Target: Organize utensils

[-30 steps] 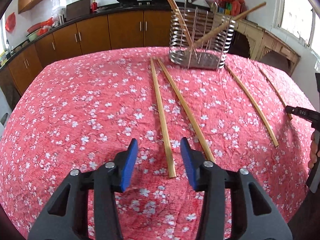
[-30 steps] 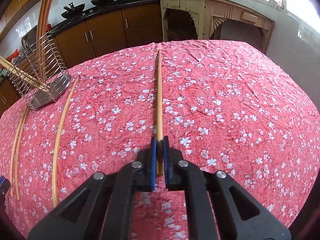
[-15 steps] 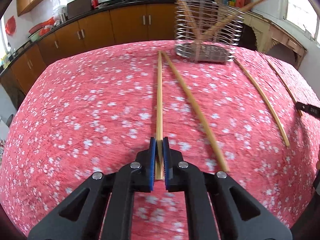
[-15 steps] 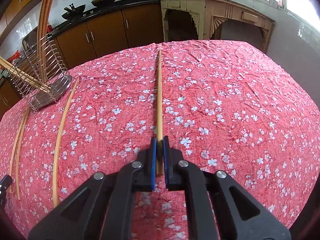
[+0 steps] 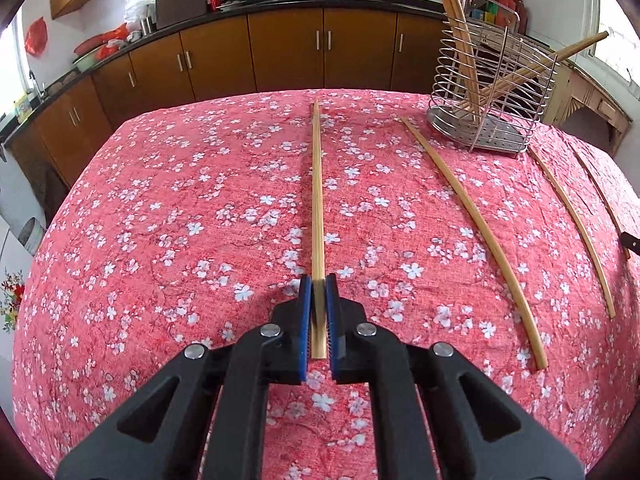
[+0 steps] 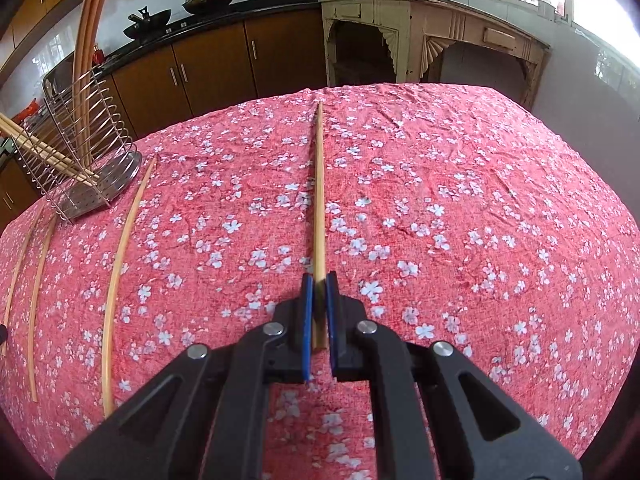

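Observation:
My left gripper is shut on the near end of a long bamboo chopstick that points straight ahead over the red flowered tablecloth. My right gripper is shut on another bamboo chopstick, also pointing away from me. A wire utensil holder stands at the far right in the left wrist view and holds several chopsticks. The same utensil holder sits far left in the right wrist view. Loose chopsticks lie on the cloth between the two grippers.
Two more loose chopsticks lie right of the holder's near side; in the right wrist view three loose chopsticks lie at the left. Brown kitchen cabinets run behind the table. A cream wooden sideboard stands beyond the table's far edge.
My left gripper went from open beside two chopsticks to shut on the left one, then swung left so the holder now sits far right. The right gripper stayed still, holding its chopstick.

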